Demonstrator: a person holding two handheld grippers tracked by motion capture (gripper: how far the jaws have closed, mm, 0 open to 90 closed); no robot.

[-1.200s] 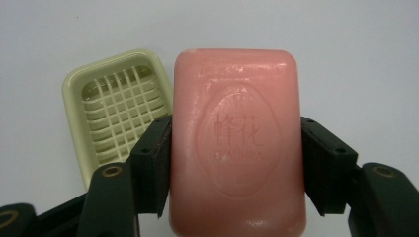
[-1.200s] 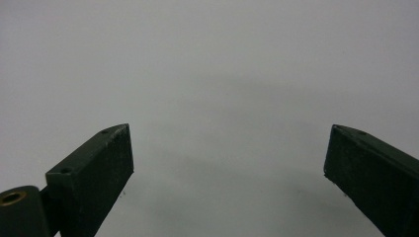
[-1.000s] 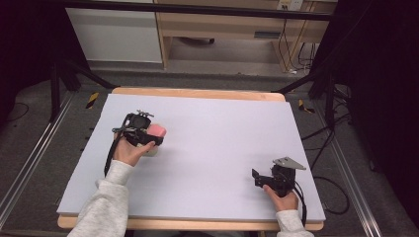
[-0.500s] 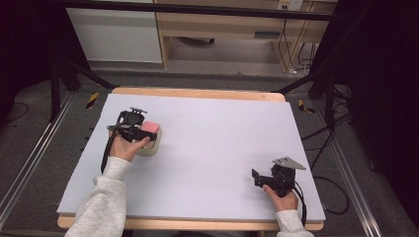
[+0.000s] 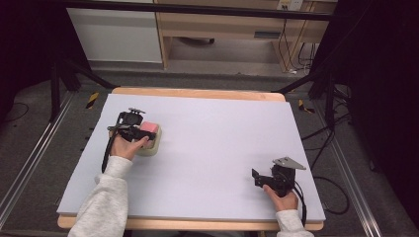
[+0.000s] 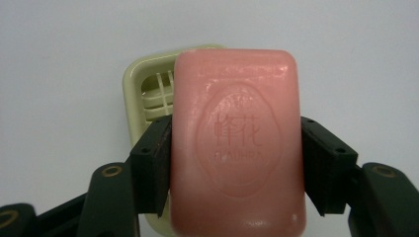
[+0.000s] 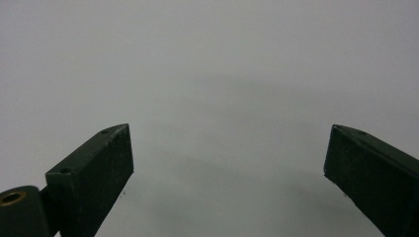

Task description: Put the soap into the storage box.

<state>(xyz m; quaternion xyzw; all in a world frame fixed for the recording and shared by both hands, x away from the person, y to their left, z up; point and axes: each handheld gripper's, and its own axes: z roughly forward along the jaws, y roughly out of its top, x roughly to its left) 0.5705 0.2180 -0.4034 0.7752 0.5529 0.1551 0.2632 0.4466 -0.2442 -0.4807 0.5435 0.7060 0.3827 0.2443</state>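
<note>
Right now, in the high view, my left gripper point(image 5: 143, 132) sits over the left part of the table point(image 5: 212, 148) with a pink soap point(image 5: 148, 129) clamped between its jaws, right above a pale green dish point(image 5: 150, 146). My right gripper point(image 5: 258, 177) rests low near the table's front right corner, well apart from the work, with nothing in it.

In the left gripper view, the soap point(image 6: 237, 143) lies flat between my two black jaws, one pressed against each long side, so the left gripper point(image 6: 236, 163) is closed only as far as the bar's width allows. Beneath it the dish point(image 6: 143, 94) peeks out at the upper left, its slotted grid showing. The bar covers most of the dish but sits a bit off toward the right; whether it touches the dish already I cannot tell.

In the right gripper view, my right gripper point(image 7: 228, 163) has its jaws spread wide over bare table, holding nothing.

I judge this to be the placing step: the soap is carried over the dish and about to be set in. The next move, I think, calls for nudging the bar a little toward the dish's exposed side so it is centred, lowering it until it rests on the grid, then easing the jaws apart and lifting straight off so the bar isn't dragged out.
</note>
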